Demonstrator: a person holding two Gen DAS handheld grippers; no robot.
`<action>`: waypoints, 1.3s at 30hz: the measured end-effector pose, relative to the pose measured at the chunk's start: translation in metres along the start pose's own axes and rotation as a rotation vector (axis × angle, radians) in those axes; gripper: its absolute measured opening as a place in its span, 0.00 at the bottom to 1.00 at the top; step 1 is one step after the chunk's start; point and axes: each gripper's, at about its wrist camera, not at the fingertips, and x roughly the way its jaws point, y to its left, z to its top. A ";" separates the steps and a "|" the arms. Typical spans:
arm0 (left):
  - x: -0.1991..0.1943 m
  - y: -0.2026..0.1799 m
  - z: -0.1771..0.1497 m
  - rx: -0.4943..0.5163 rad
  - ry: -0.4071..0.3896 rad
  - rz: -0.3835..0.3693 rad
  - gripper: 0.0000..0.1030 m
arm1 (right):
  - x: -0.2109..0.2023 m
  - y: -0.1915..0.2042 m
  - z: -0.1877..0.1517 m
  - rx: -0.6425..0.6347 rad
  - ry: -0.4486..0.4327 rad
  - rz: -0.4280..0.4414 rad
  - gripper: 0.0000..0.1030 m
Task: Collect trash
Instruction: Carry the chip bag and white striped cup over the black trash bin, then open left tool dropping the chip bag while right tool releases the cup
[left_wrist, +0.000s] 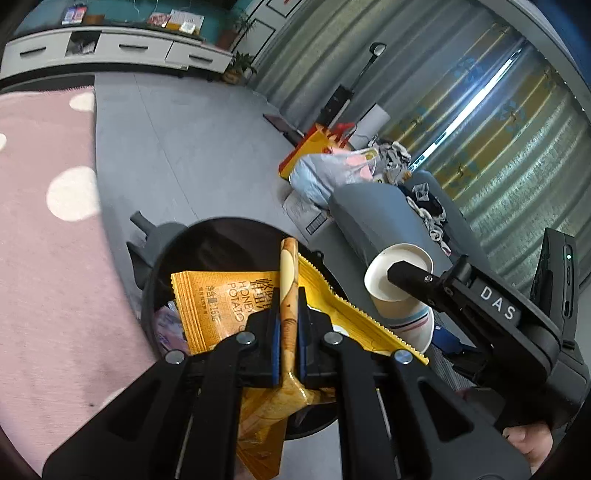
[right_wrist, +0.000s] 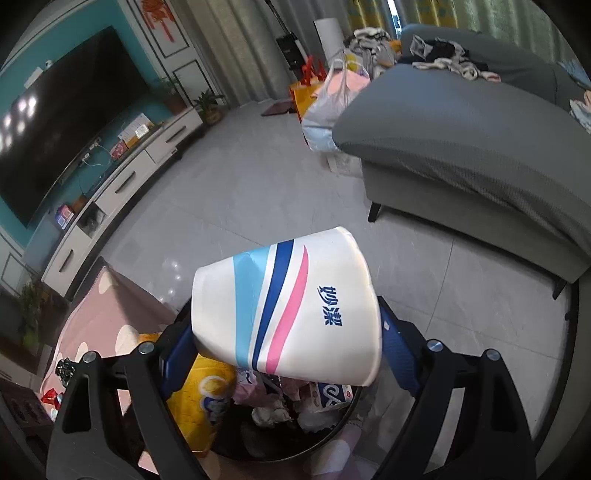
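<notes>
Left wrist view: the wrapper (left_wrist: 229, 306), pinched flat in the fully closed left tongs (left_wrist: 290, 332), hangs over the bin (left_wrist: 147, 295), its long axis running away from the camera. The cup (right_wrist: 288, 306) lies sideways in the wide-spread right tongs (right_wrist: 288, 350), rim towards the sofa (right_wrist: 461, 133), above the bin's mouth. Released too early, the cup may strike the rim and roll onto the floor (right_wrist: 240, 184).
</notes>
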 end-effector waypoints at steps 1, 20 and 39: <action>0.005 -0.001 0.000 0.002 0.011 -0.001 0.08 | 0.003 -0.002 0.000 0.008 0.011 0.001 0.83; 0.033 -0.012 0.000 0.008 0.055 -0.035 0.10 | 0.020 -0.002 0.000 0.010 0.073 -0.008 0.83; -0.013 0.000 0.006 0.021 -0.055 0.040 0.83 | 0.000 0.011 -0.002 -0.021 0.041 0.009 0.86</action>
